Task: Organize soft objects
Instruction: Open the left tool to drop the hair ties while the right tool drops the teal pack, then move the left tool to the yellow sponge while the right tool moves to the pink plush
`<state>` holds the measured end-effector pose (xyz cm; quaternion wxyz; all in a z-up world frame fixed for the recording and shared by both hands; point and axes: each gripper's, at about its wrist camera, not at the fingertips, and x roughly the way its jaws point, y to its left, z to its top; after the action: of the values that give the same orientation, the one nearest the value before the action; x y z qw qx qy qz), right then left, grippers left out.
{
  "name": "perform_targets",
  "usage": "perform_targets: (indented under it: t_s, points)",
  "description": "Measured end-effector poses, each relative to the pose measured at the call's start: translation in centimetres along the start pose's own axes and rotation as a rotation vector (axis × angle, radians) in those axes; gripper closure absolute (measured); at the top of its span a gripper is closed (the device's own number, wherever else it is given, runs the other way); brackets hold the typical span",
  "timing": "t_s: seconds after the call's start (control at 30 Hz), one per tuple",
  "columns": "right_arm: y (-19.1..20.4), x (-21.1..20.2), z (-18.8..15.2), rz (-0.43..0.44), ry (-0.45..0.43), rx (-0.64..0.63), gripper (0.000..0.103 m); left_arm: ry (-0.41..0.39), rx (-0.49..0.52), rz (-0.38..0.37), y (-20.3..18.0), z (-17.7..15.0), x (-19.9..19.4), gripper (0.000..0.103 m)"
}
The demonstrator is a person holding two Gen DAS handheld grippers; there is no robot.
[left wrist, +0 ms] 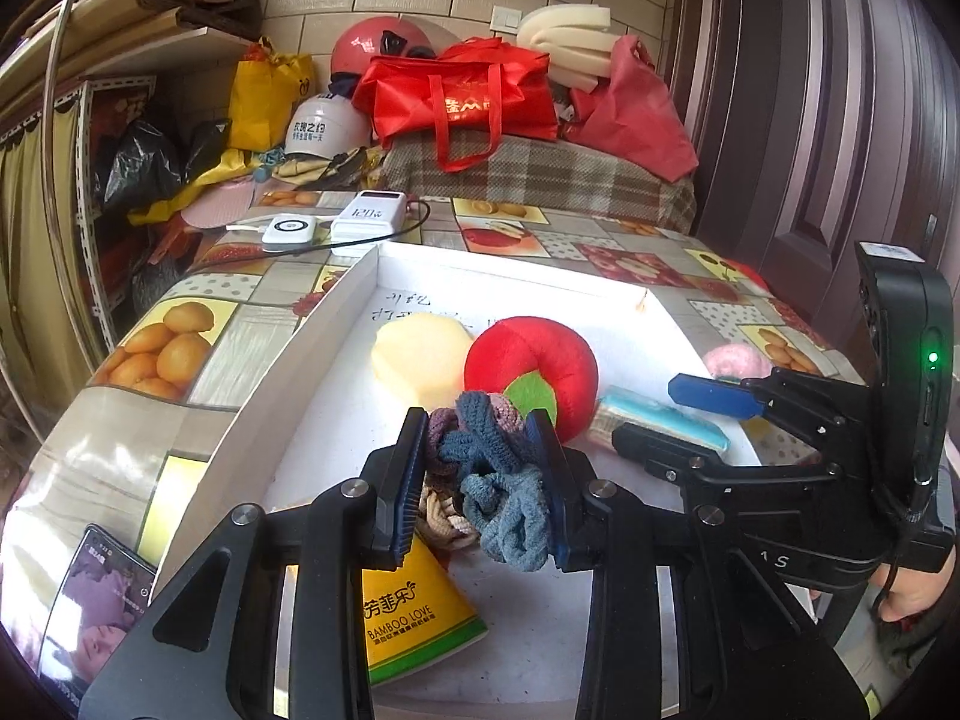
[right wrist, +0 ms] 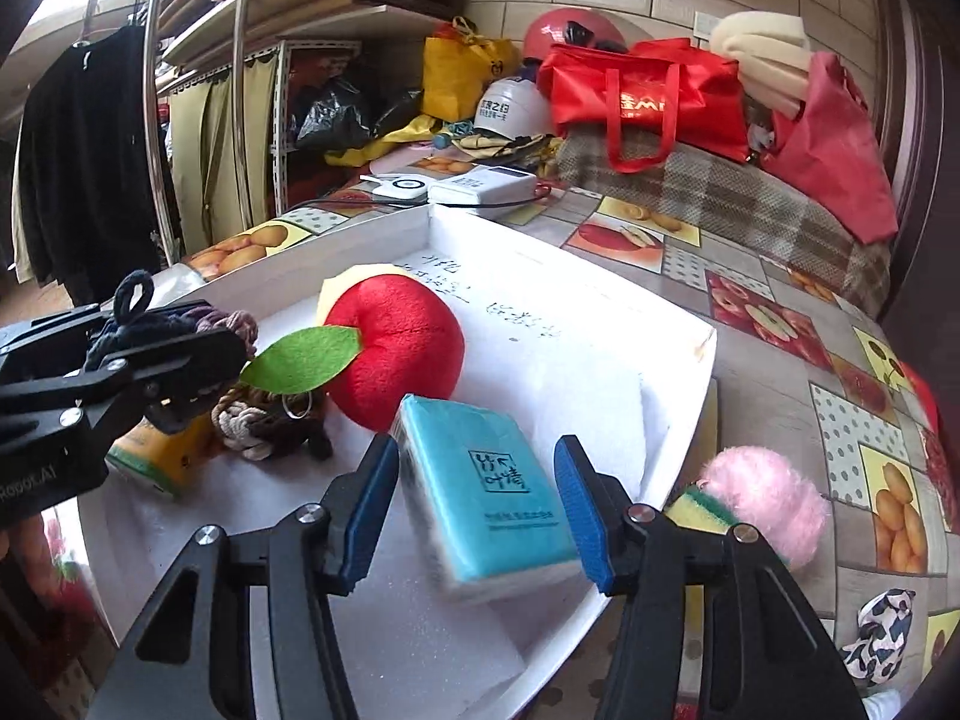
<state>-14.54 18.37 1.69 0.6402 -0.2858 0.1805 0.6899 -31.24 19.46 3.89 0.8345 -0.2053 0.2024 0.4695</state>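
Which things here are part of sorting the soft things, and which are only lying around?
Part of the job: hair ties in the left gripper; tissue pack between the right gripper's jaws; plush apple; white tray; pink pompom.

Lying around: power bank; phone; red bag; white helmet.

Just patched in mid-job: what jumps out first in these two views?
The red plush apple with its green leaf sits mid-tray in the white tray, the brightest thing there. The left tool is clamped on a bundle of knitted hair ties over the tray, while the right tool straddles a blue tissue pack, pads not touching.
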Motion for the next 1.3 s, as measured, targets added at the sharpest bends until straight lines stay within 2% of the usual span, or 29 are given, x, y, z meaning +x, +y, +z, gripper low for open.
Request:
perform_targets:
  t_s: [0.07, 0.1, 0.13, 0.17, 0.2, 0.23, 0.27, 0.33, 0.37, 0.47, 0.7, 0.93, 1.17, 1.3]
  points:
    - [0.2, -0.7, -0.1, 0.000, -0.029, -0.008, 0.048, 0.009, 0.001, 0.003, 0.1, 0.1, 0.2, 0.071]
    - [0.4, -0.9, -0.2, -0.006, -0.038, -0.016, 0.044, 0.013, 0.002, 0.011, 0.1, 0.1, 0.3, 0.070]
    - [0.6, -1.1, -0.3, -0.014, -0.049, -0.024, 0.036, 0.017, 0.002, 0.031, 0.0, 0.1, 0.4, 0.070]
    - [0.7, -1.3, -0.2, -0.018, -0.061, -0.031, 0.014, 0.015, 0.005, 0.054, -0.1, 0.1, 0.3, 0.070]
    - [0.8, -1.8, -0.2, -0.024, -0.089, -0.037, 0.009, 0.007, 0.011, 0.077, -0.2, 0.1, 0.2, 0.068]
    - [0.8, -2.2, -0.1, -0.034, -0.117, -0.041, 0.007, -0.012, 0.022, 0.103, -0.5, 0.0, -0.2, 0.063]
    - [0.9, -2.7, -0.2, -0.049, -0.145, -0.045, 0.000, -0.033, 0.032, 0.127, -0.7, 0.0, -0.5, 0.048]
    - [1.2, -3.6, -0.4, -0.067, -0.187, -0.057, 0.000, -0.089, 0.047, 0.175, -1.0, -0.2, -1.3, 0.018]
    - [1.2, -3.8, -0.3, -0.072, -0.201, -0.060, 0.000, -0.112, 0.051, 0.184, -1.1, -0.2, -1.7, 0.008]
    - [1.2, -4.3, -0.3, -0.090, -0.235, -0.057, 0.000, -0.136, 0.039, 0.193, -0.7, -0.2, -1.9, 0.002]
    - [0.3, -5.3, -0.5, -0.107, -0.295, -0.007, 0.000, -0.210, 0.022, 0.202, -0.3, -0.3, -3.0, 0.002]
    - [-2.9, -6.6, -1.3, -0.096, -0.360, 0.174, 0.000, -0.245, 0.024, 0.203, -0.5, -0.4, -3.7, 0.001]
    - [-2.0, -7.0, -1.5, -0.116, -0.372, 0.137, 0.000, -0.233, 0.029, 0.207, -0.8, -0.4, -3.6, 0.001]
    - [-2.4, -6.9, -1.6, -0.150, -0.356, 0.162, 0.000, -0.232, 0.031, 0.208, -0.8, -0.4, -3.6, 0.001]
